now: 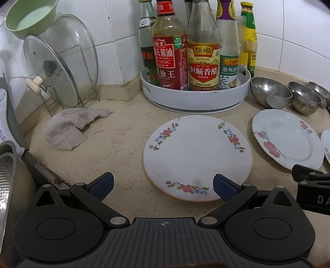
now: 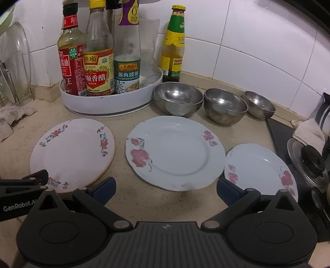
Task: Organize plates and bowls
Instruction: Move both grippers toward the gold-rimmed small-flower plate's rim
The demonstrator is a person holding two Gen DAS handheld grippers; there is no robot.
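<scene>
Three flowered white plates lie flat in a row on the beige counter: a left plate (image 1: pixel 198 156) (image 2: pixel 72 152), a larger middle plate (image 2: pixel 175 152) (image 1: pixel 286 138), and a small right plate (image 2: pixel 261 169). Three steel bowls stand behind them: large (image 2: pixel 178 98) (image 1: pixel 270 92), medium (image 2: pixel 224 108) (image 1: pixel 304 99), small (image 2: pixel 258 104) (image 1: pixel 321 90). My left gripper (image 1: pixel 163 186) is open and empty, just before the left plate's near rim. My right gripper (image 2: pixel 166 190) is open and empty, at the middle plate's near rim.
A white round tray (image 1: pixel 196 96) (image 2: pixel 109 101) of sauce bottles stands at the back. A rack with glass lids (image 1: pixel 61 68) and a rag (image 1: pixel 70 125) are at left. A stove with a pot lid (image 2: pixel 309 162) is at right. A green bowl (image 1: pixel 28 16) sits up left.
</scene>
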